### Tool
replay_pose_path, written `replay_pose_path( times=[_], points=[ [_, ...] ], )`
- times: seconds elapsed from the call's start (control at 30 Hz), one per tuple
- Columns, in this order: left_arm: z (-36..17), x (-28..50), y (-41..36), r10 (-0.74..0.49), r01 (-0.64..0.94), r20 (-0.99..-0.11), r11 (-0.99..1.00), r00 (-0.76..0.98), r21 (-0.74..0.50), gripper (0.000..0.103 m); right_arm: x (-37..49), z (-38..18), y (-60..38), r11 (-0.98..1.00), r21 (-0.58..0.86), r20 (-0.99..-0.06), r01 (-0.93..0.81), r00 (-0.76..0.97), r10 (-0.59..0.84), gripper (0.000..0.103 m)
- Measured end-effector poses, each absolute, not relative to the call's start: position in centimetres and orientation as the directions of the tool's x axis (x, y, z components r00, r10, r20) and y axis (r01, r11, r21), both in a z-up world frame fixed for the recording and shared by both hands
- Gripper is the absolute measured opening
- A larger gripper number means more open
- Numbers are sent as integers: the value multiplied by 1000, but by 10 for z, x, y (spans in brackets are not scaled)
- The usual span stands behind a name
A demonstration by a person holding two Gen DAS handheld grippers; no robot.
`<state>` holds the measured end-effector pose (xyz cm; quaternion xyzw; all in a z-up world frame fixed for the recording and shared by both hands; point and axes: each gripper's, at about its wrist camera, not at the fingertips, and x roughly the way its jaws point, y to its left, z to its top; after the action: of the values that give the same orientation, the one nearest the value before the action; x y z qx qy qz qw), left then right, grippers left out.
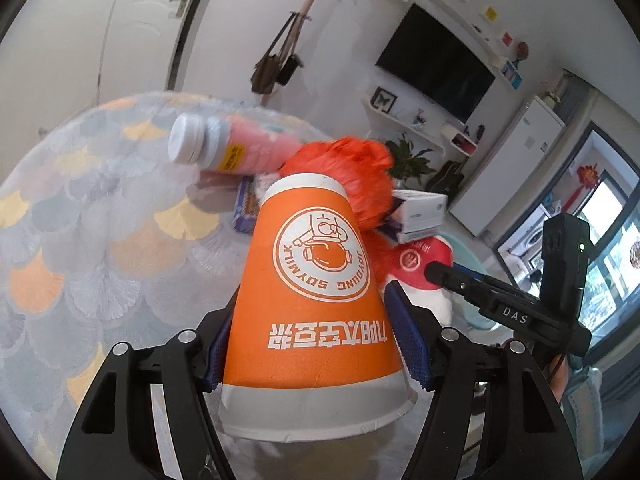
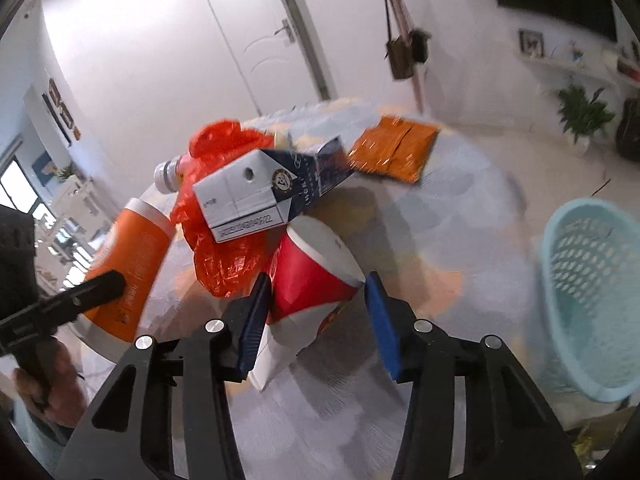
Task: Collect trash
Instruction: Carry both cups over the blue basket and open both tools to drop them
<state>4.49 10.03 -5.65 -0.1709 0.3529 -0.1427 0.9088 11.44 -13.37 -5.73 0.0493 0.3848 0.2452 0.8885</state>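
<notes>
My left gripper (image 1: 312, 300) is shut on an orange paper cup (image 1: 316, 280), held upside down above the table with a blue pad on each side. In the right wrist view the same orange cup (image 2: 136, 248) hangs at the left. My right gripper (image 2: 318, 280) has its blue pads against both sides of a red paper cup (image 2: 312, 276), which lies tilted over a white packet (image 2: 276, 356). In the left wrist view the red cup (image 1: 416, 260) shows behind one dark finger of the right gripper.
On the patterned tablecloth (image 1: 100, 220) lie a pink bottle with a white cap (image 1: 240, 148), a crumpled orange-red plastic bag (image 2: 224, 152), a white and navy carton (image 2: 256, 192) and an orange snack packet (image 2: 396, 148). A light blue perforated basket (image 2: 592, 292) stands at the right.
</notes>
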Motion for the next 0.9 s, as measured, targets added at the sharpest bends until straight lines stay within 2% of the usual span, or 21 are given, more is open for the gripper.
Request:
replay_pose_path(
  times=[0.33, 0.67, 0.9],
  points=[
    [-17, 34, 65, -441, 259, -524, 886, 728, -385, 66, 90, -33, -174, 916, 221, -637, -335, 662, 395, 44],
    [-1, 60, 18, -482, 331, -521, 872, 704, -360, 66, 83, -17, -211, 931, 232, -595, -281, 716, 364, 44],
    [21, 98, -40, -528, 416, -520, 849, 671, -324, 66, 82, 2, -263, 951, 240, -542, -193, 786, 296, 44]
  ],
)
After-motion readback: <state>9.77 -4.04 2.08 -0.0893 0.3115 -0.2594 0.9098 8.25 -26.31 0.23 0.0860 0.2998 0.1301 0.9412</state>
